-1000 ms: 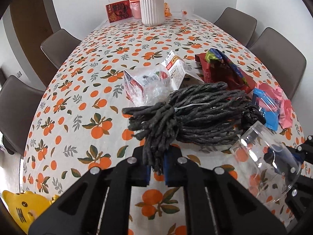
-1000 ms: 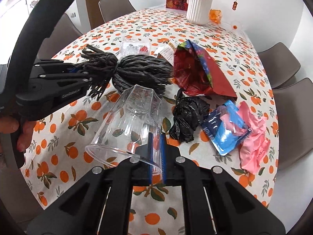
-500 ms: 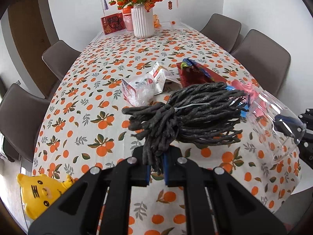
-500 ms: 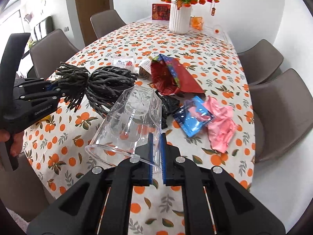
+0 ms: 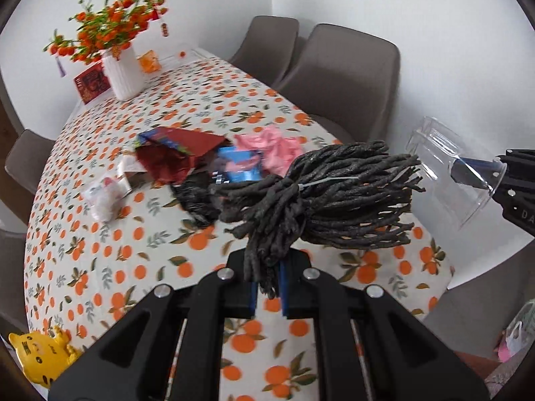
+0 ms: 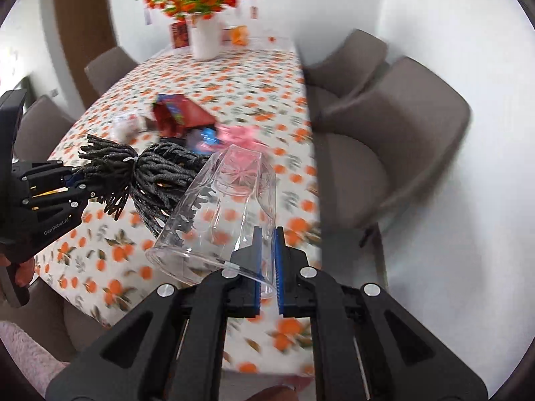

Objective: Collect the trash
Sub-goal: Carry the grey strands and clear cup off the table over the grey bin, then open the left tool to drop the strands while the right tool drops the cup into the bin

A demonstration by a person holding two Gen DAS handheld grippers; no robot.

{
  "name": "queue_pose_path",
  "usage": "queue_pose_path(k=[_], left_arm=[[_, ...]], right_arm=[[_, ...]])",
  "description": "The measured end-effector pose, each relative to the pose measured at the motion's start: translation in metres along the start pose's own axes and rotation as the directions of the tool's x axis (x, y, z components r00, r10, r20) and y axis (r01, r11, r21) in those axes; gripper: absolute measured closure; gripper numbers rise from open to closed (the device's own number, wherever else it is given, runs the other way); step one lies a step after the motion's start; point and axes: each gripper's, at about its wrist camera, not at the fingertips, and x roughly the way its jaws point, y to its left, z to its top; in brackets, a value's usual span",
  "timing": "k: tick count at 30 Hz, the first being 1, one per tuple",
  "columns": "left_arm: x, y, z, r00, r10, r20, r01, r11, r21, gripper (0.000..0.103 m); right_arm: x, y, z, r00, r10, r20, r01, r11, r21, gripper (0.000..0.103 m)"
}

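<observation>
Most of the tablecloth [image 5: 100,250] toward 9 o'clock in the left wrist view is bare, so plenty of room to pass there. The clutter sits mid-table: red wrapper [image 5: 177,153], black bag [image 5: 197,200], blue packet [image 5: 239,167] and pink plastic [image 5: 277,147], all bunched close, with a crumpled clear wrapper [image 5: 103,197] just off at 9. Vase [image 5: 122,73] blocks the far end at 11. Grey chairs [image 6: 384,153] crowd the table edge at 2–3 o'clock in the right wrist view.
</observation>
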Motion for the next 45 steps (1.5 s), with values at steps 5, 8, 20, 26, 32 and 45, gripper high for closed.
queue_pose_path(k=[5, 8, 20, 26, 32, 45], left_arm=[[0.027, -0.083, 0.02, 0.997, -0.077, -0.027, 0.079, 0.993, 0.089, 0.093], [0.045, -0.132, 0.028, 0.993, -0.109, -0.053, 0.115, 0.986, 0.118, 0.093], [0.149, -0.298, 0.015, 0.973, -0.116, -0.198, 0.137, 0.985, 0.1, 0.093], [0.219, -0.341, -0.015, 0.964, -0.039, -0.264, 0.052, 0.998, 0.042, 0.092], [0.31, -0.358, -0.06, 0.934, 0.032, -0.355, -0.023, 0.999, 0.029, 0.092], [0.403, -0.361, -0.109, 0.904, 0.074, -0.422, -0.048, 0.996, 0.073, 0.054]], right_arm=[[-0.02, -0.079, -0.039, 0.997, -0.075, -0.032, 0.078, 0.992, 0.102, 0.097], [-0.03, -0.121, -0.061, 0.994, -0.1, -0.051, 0.107, 0.984, 0.146, 0.097], [-0.005, -0.268, -0.132, 0.983, -0.127, -0.13, 0.151, 0.969, 0.194, 0.097], [0.051, -0.303, -0.164, 0.98, -0.087, -0.178, 0.116, 0.98, 0.163, 0.097], [0.126, -0.319, -0.199, 0.969, -0.034, -0.244, 0.076, 0.984, 0.163, 0.097], [0.226, -0.316, -0.242, 0.943, 0.014, -0.333, 0.034, 0.99, 0.138, 0.097]])
